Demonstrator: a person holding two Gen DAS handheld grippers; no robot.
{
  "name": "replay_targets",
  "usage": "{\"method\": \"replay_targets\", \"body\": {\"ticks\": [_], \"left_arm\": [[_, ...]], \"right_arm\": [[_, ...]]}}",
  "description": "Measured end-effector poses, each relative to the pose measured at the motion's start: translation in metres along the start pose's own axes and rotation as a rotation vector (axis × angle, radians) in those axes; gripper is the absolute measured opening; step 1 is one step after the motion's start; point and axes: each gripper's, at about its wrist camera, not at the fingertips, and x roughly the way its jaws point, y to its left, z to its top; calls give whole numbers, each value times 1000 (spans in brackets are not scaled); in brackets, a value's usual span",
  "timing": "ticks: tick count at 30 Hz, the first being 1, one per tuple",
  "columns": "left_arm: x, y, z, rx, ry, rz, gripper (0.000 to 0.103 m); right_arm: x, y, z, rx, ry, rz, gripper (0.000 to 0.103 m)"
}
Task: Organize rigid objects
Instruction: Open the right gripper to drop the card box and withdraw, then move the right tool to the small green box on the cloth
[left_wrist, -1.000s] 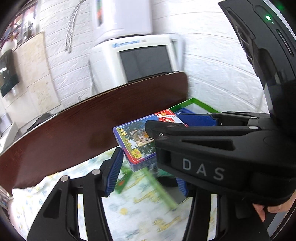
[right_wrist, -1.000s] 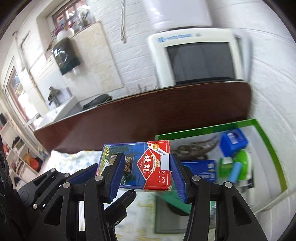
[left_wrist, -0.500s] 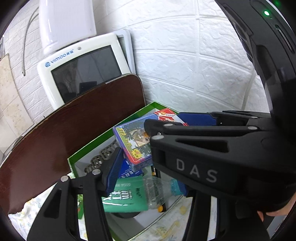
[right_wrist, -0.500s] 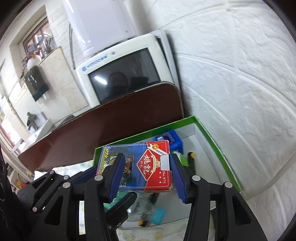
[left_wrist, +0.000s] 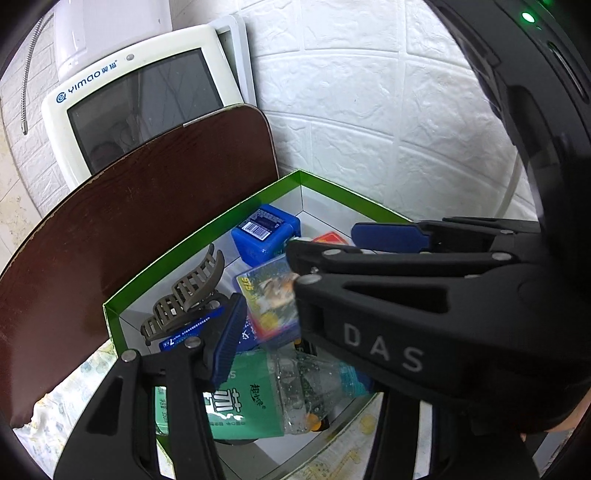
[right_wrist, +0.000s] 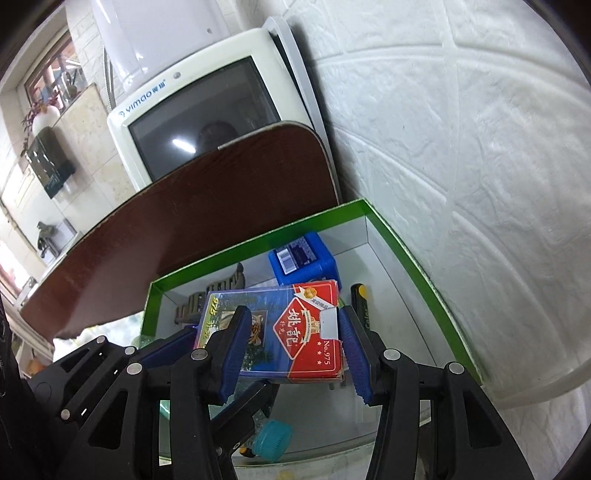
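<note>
A blue and red pack of playing cards (right_wrist: 284, 332) is in the green-rimmed white box (right_wrist: 258, 242). My right gripper (right_wrist: 291, 347) has its jaws a little wider than the pack, with a gap at each pad, so it looks open. In the left wrist view the pack (left_wrist: 271, 306) appears blurred above the box contents, beside the right gripper's black body (left_wrist: 406, 314). My left gripper (left_wrist: 266, 332) is open and empty over the box (left_wrist: 207, 229); only its left finger (left_wrist: 225, 339) shows clearly.
The box holds a blue plastic case (left_wrist: 266, 236), a brown hair claw (left_wrist: 188, 295), a green pack (left_wrist: 236, 406), a clear bottle (left_wrist: 314, 380) and a black marker (right_wrist: 360, 306). A brown board (left_wrist: 129, 221) and a white appliance (left_wrist: 140, 92) stand behind. White wall on the right.
Both grippers swung right from over the table to above the box and lowered. The right jaws have opened slightly off the card pack, which now blurs in the left view.
</note>
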Motion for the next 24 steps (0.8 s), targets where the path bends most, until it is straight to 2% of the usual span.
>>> {"method": "replay_targets", "body": {"ticks": [2, 6, 11, 17, 20, 24], "left_arm": [[-2, 1, -1, -11, 5, -1, 52], [-11, 5, -5, -8, -5, 20, 52], [-30, 24, -14, -34, -28, 66, 56], [-55, 70, -36, -120, -29, 156, 59], [-65, 97, -54, -167, -23, 216, 69], [-66, 126, -81, -211, 19, 268, 70]], "right_arm": [[4, 0, -1, -2, 9, 13, 52], [2, 4, -4, -10, -10, -38, 52], [-7, 9, -4, -14, -32, -35, 52], [-18, 29, -5, -32, -44, 17, 52], [-19, 48, -6, -67, -33, 56, 52], [-14, 74, -11, -114, -16, 77, 52]]}}
